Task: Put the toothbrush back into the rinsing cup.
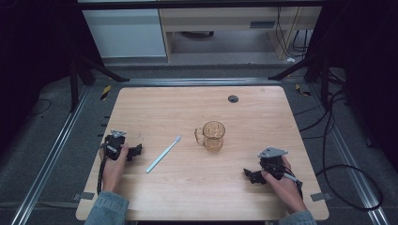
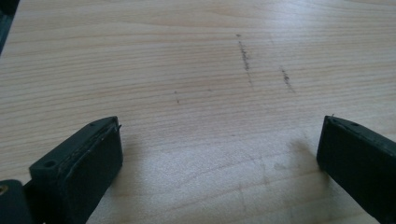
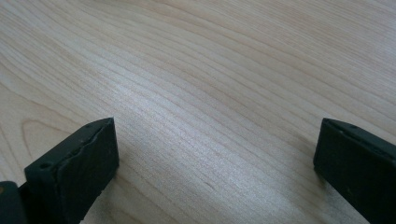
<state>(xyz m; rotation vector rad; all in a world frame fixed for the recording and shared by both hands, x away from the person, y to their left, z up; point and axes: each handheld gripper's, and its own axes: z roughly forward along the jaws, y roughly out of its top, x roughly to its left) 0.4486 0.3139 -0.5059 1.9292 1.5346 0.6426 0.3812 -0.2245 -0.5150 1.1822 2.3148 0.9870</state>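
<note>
Left tongs (image 1: 137,150) rest on the counter (image 1: 253,101) near its left edge, jaws spread wide with nothing between them; the left gripper view shows bare, faintly scuffed wood between the jaws. Right tongs (image 1: 248,175) sit near the front right corner, equally wide apart and empty. Just beside the left tongs, a pale blue toothbrush (image 1: 163,154) lies diagonally, head pointing toward the amber glass mug (image 1: 212,136), which stands upright near the counter's middle, apart from the brush.
</note>
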